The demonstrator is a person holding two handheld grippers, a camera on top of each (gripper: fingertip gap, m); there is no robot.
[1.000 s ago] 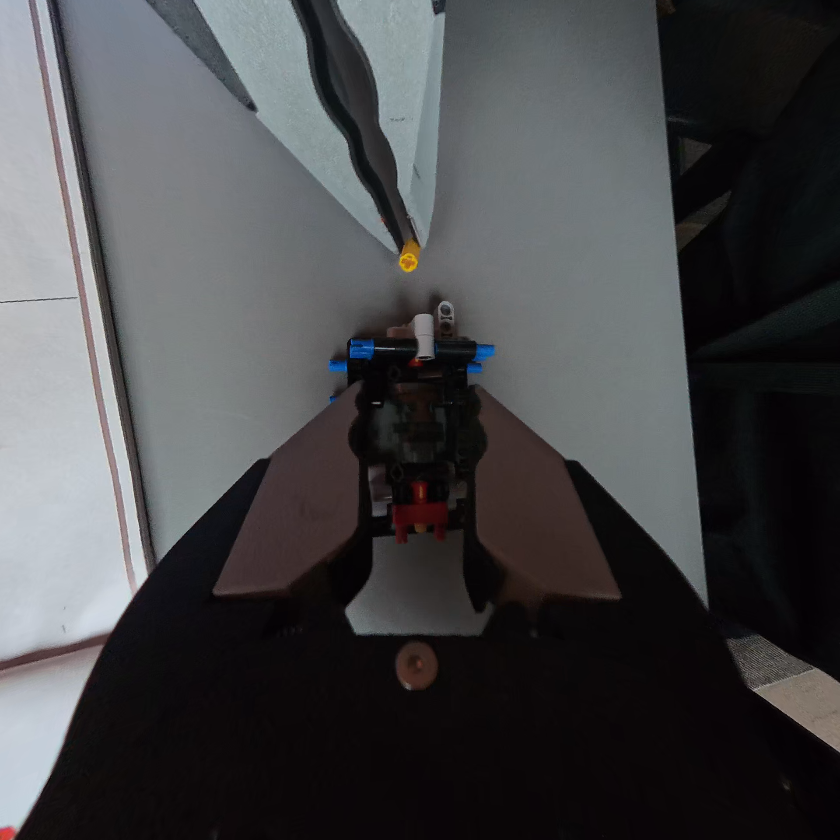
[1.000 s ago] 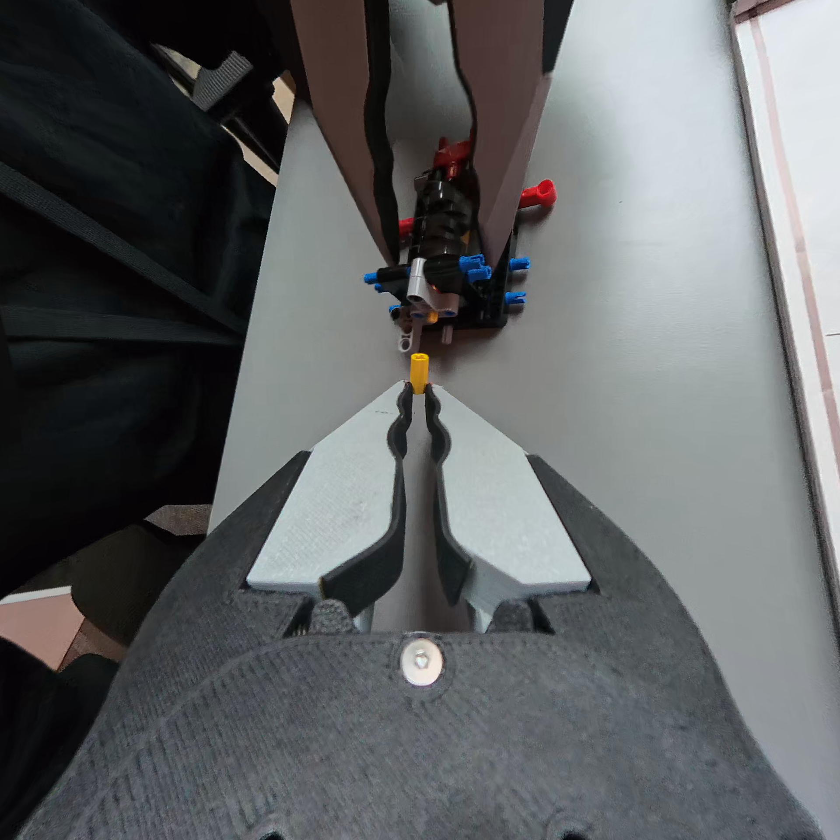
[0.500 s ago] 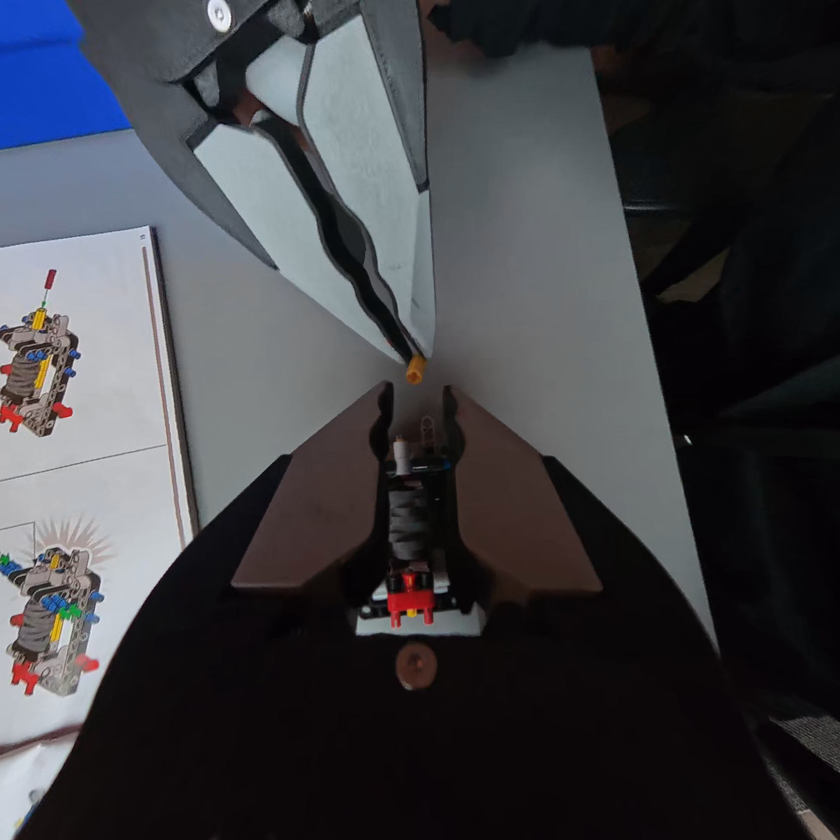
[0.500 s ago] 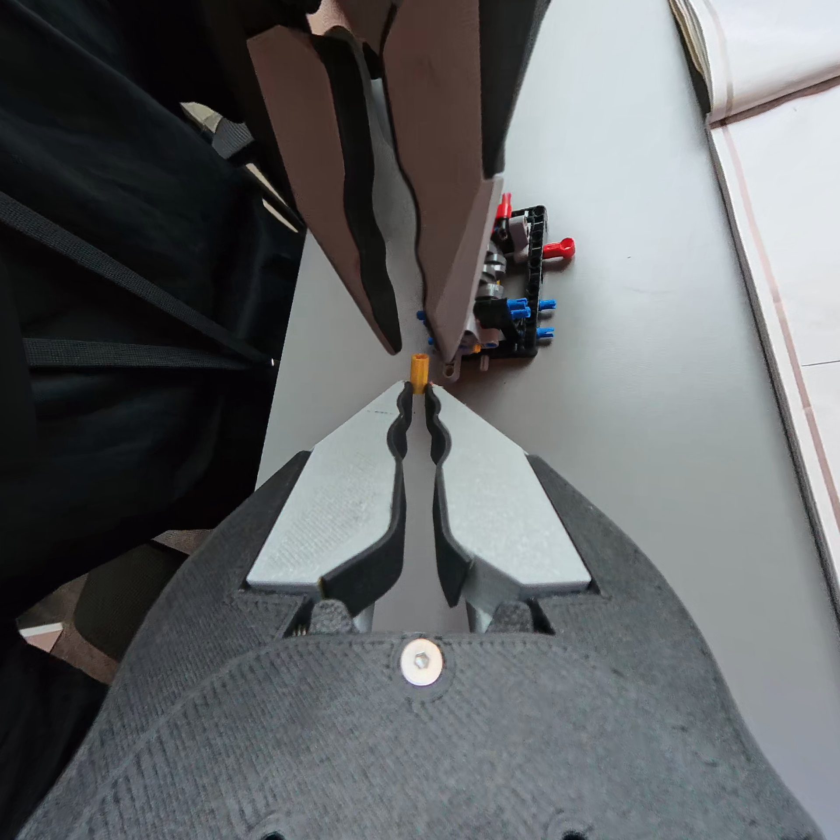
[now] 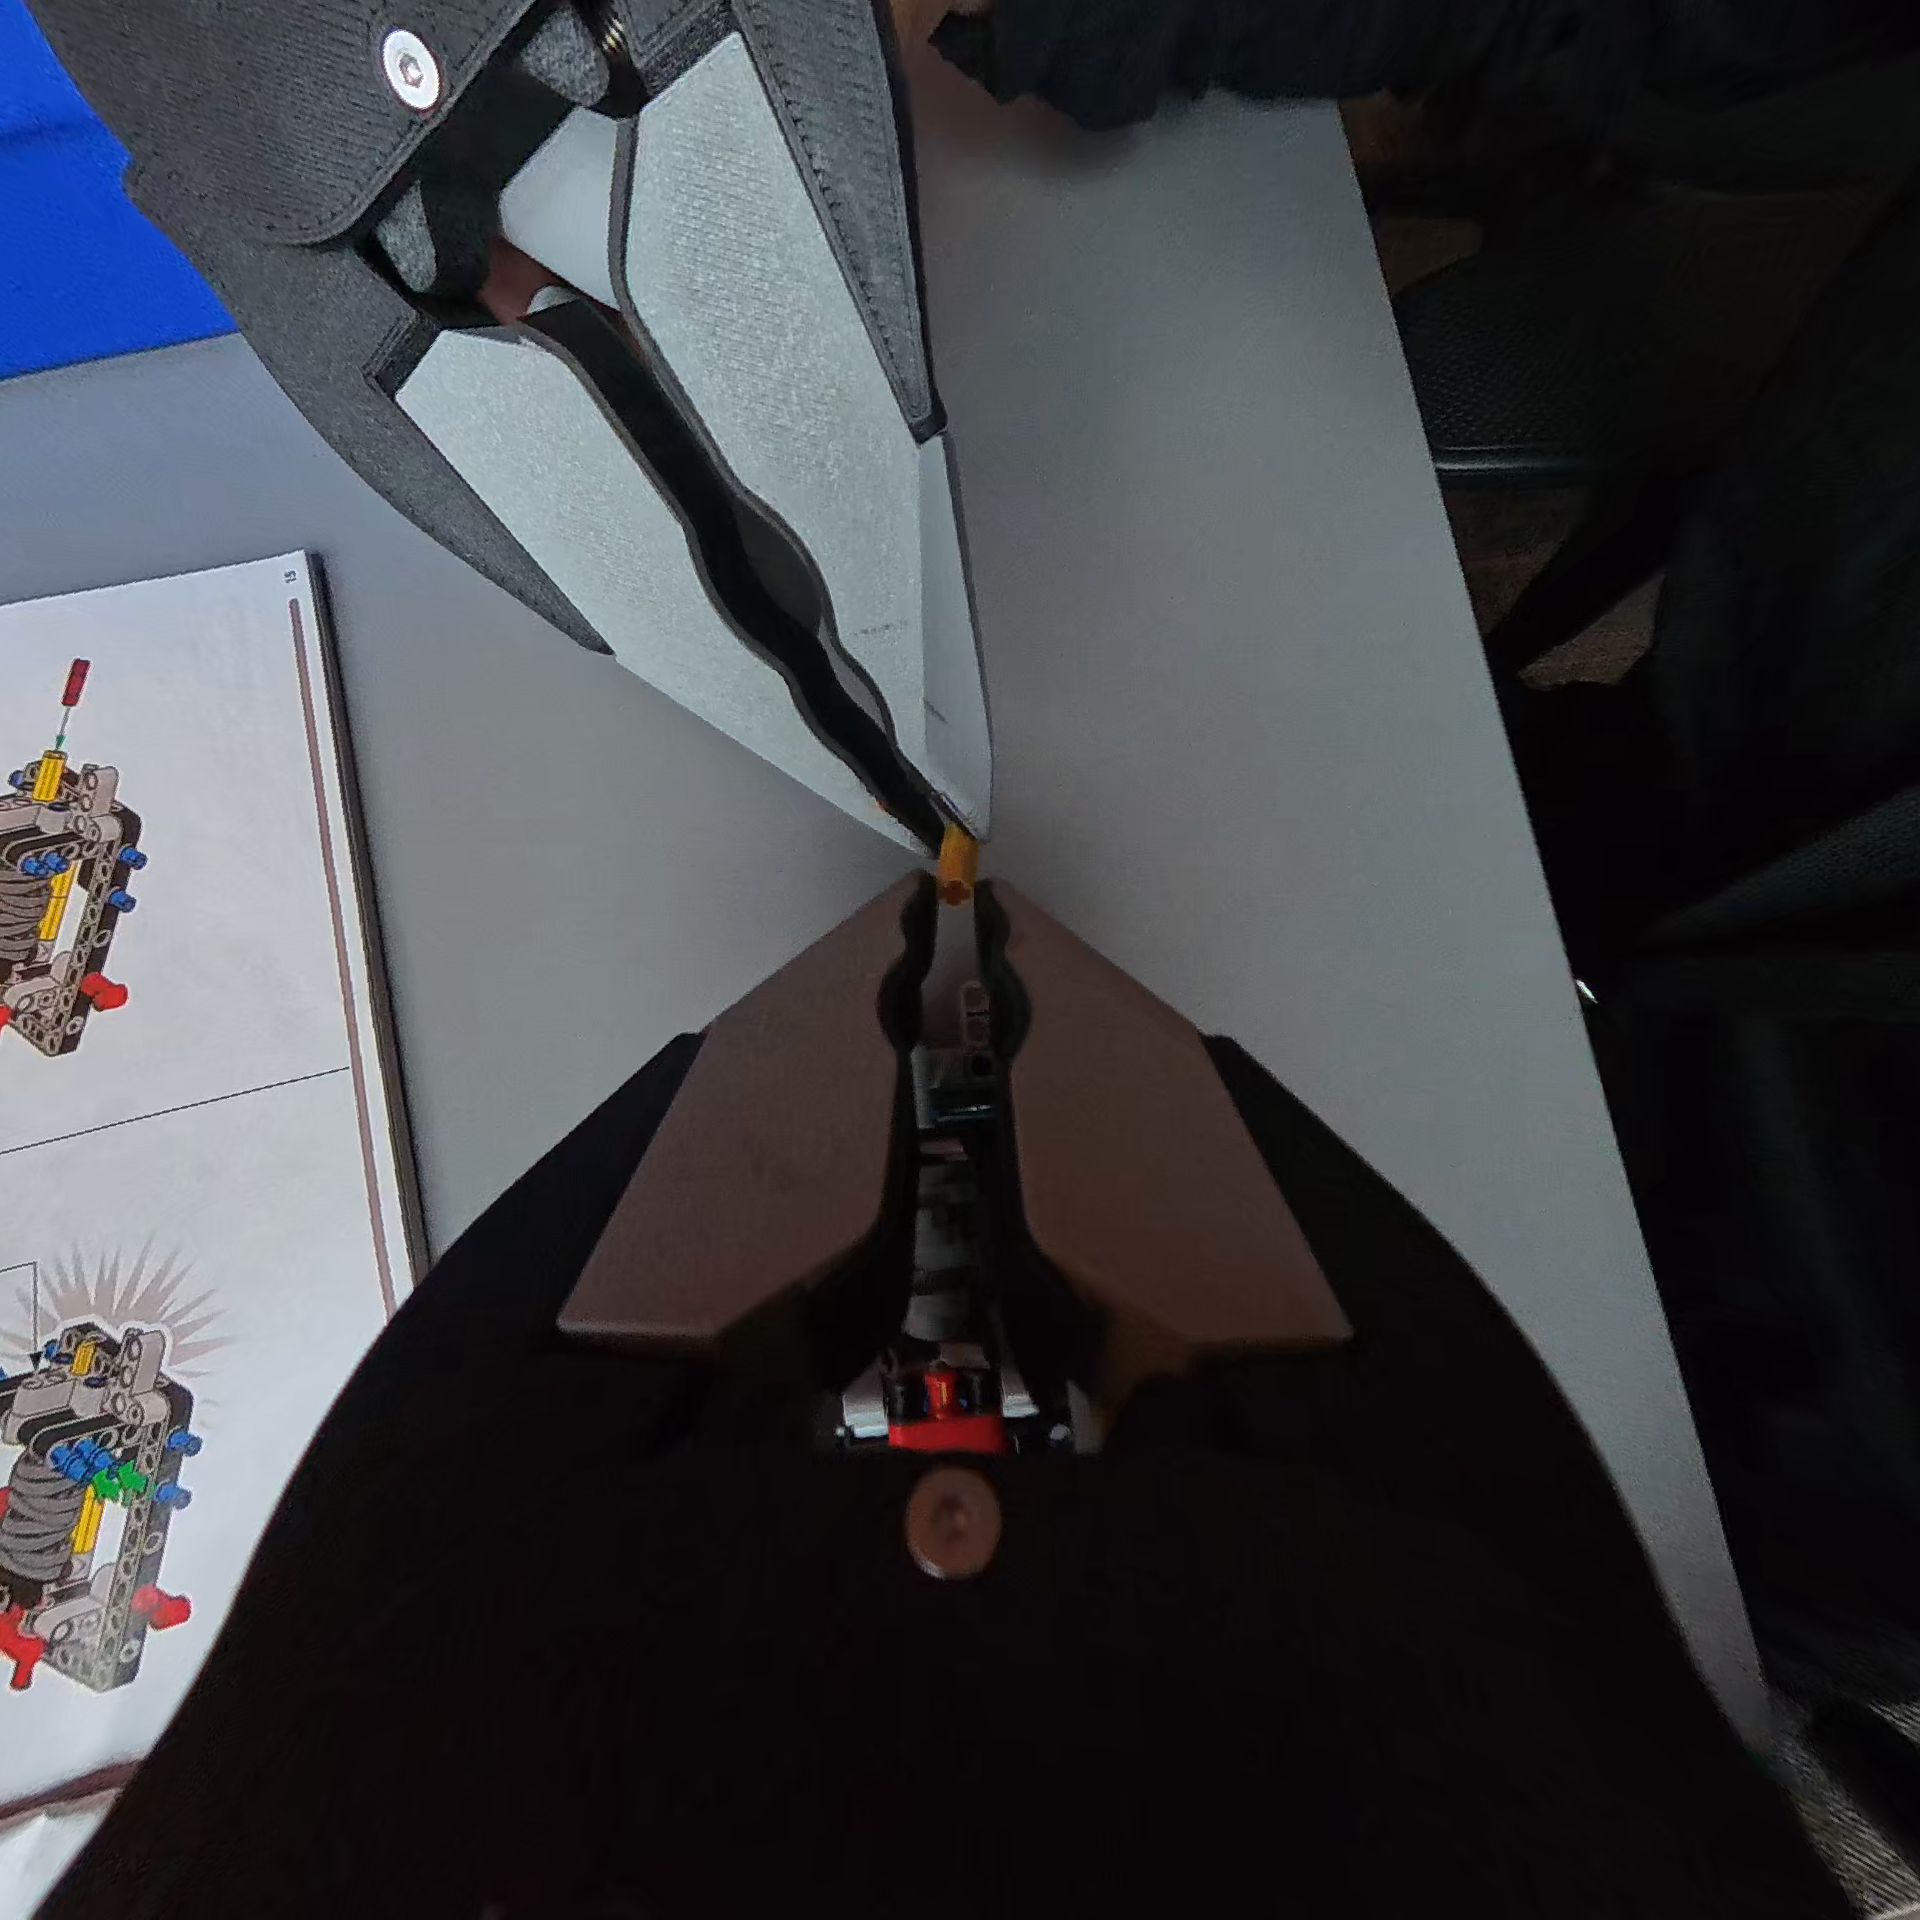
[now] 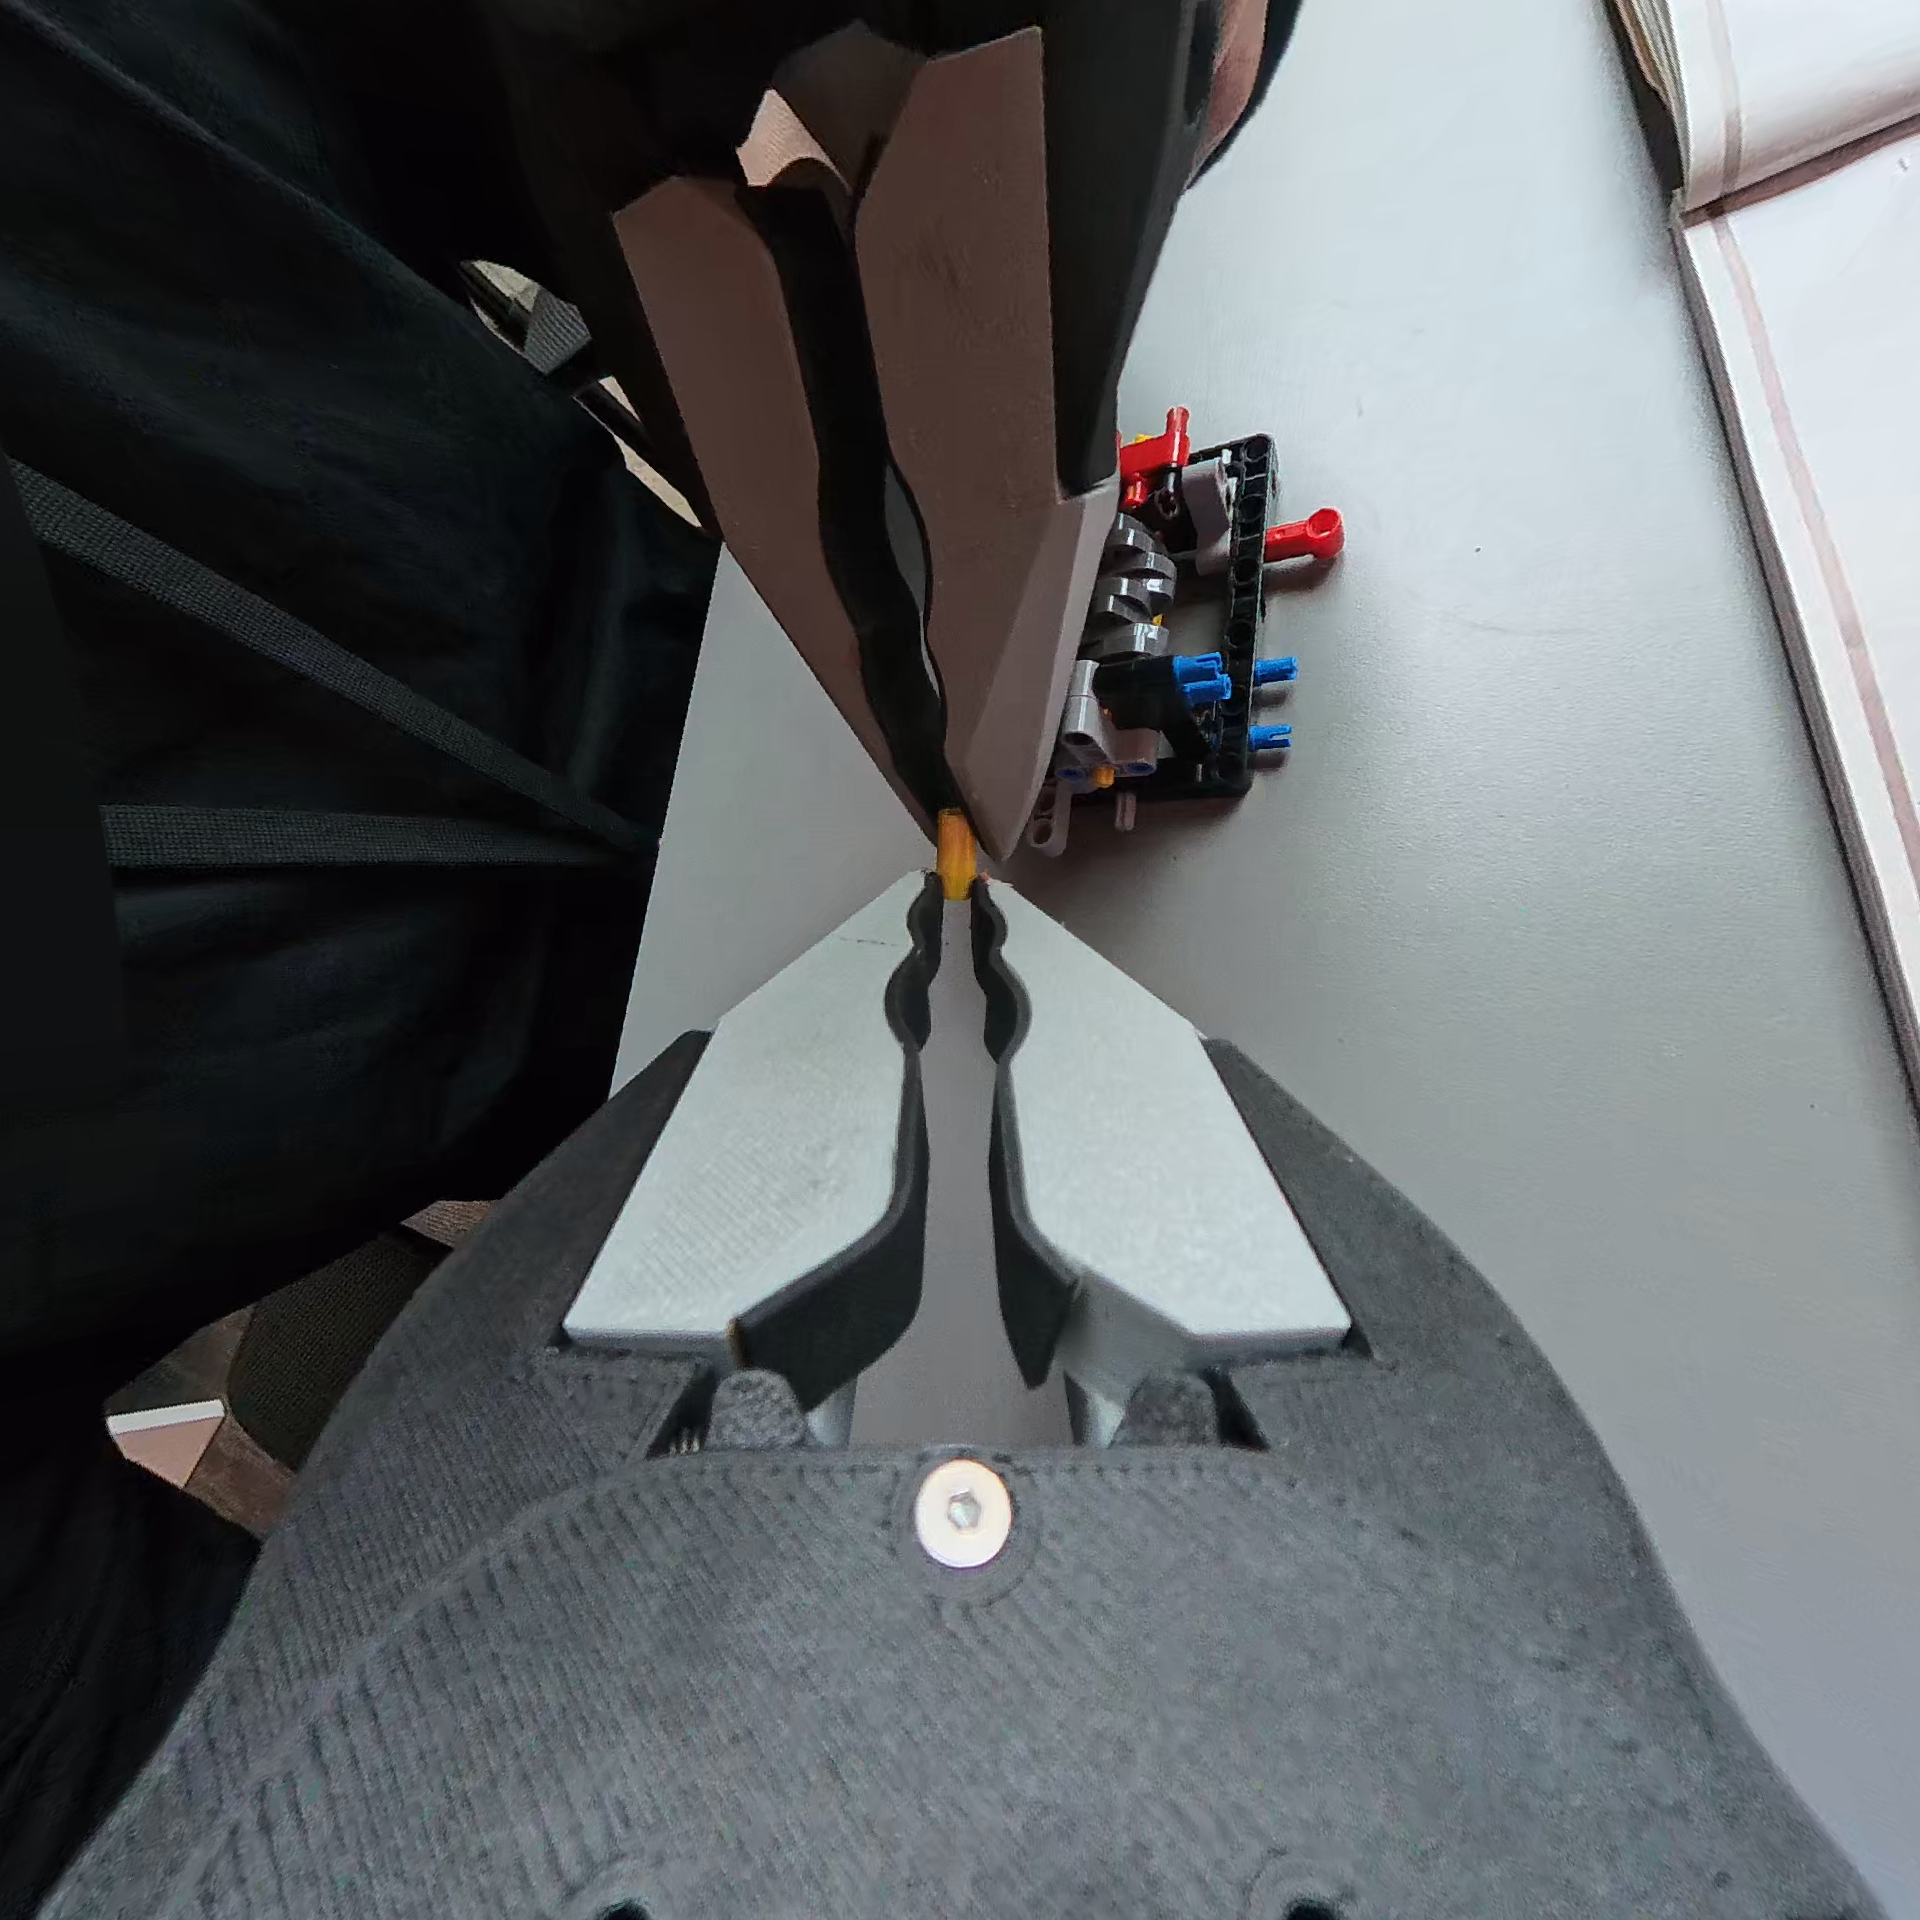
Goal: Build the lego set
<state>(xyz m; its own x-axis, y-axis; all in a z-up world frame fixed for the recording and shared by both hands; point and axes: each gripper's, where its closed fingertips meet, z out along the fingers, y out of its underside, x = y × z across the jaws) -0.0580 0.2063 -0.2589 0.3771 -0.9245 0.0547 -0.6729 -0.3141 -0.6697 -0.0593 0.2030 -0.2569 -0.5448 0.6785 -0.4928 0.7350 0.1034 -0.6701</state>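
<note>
My right tongs (image 6: 954,883), the grey pair, were clenched on a small yellow peg (image 6: 954,847) at their very tips. Tip to tip against them came my left tongs (image 6: 948,821), the brown pair, whose points met the far end of that same peg. In the left wrist view the peg (image 5: 954,868) sat right at the mouth of the brown fingers (image 5: 800,1122), which stood a narrow slit apart. Whether my left tongs (image 5: 951,896) truly gripped the peg or only touched it, I could not tell.

Just beyond the meeting point, a little to the right in the right wrist view, the lego assembly (image 6: 1195,623) lay flat on the grey table (image 6: 1455,1039). It was a black frame with a grey coil inside, blue pins on one side and red pieces at the far end. No tongs touched it.

Farther off, an open instruction booklet (image 5: 187,935) lay on the table, and dark clothing (image 6: 260,520) showed past the table's edge.
</note>
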